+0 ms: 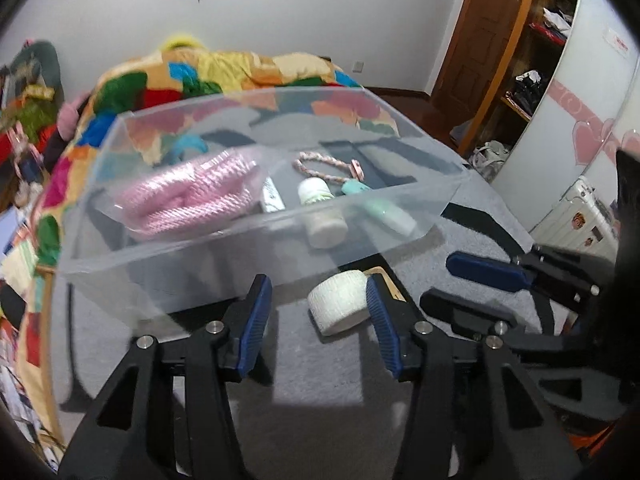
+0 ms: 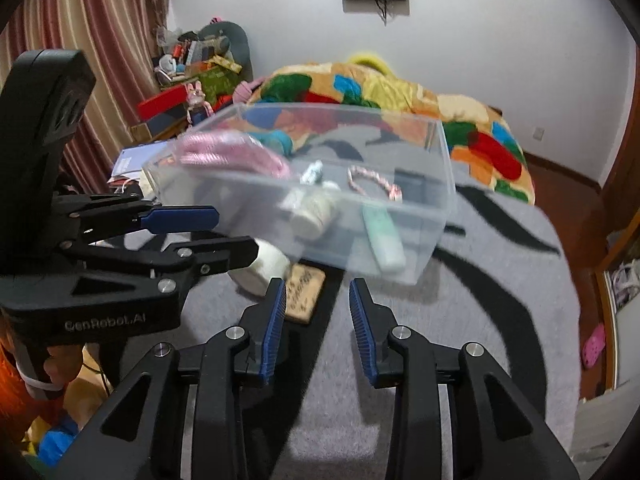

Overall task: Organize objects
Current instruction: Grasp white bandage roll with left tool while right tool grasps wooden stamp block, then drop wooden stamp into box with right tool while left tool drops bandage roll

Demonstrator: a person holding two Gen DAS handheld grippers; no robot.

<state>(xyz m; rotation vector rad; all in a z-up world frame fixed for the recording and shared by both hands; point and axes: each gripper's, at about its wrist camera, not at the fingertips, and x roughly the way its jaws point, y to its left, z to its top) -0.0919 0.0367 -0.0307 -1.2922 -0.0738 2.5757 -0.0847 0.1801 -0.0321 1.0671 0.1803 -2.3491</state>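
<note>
Reaching for the white roll beside the clear box

The left claw (image 1: pixel 318 312) stands open, its blue pads on either side of the white roll (image 1: pixel 339 303), with the right pad just beside it or touching, so I judge that a grasp is being prepared. The right claw (image 2: pixel 318 312) is also open and holds nothing; it waits just to the right of the roll, probably to leave room. The roll lies on the grey surface just in front of the clear box (image 1: pixel 256 240), next to a small brown card (image 2: pixel 306 294). Inside the box already lie a pink rope bundle (image 1: pixel 192 196), a white bottle (image 1: pixel 322 216), a mint tube (image 1: pixel 384 210) and a braided loop (image 1: pixel 324 166), so the roll seems to belong there as well.
</note>
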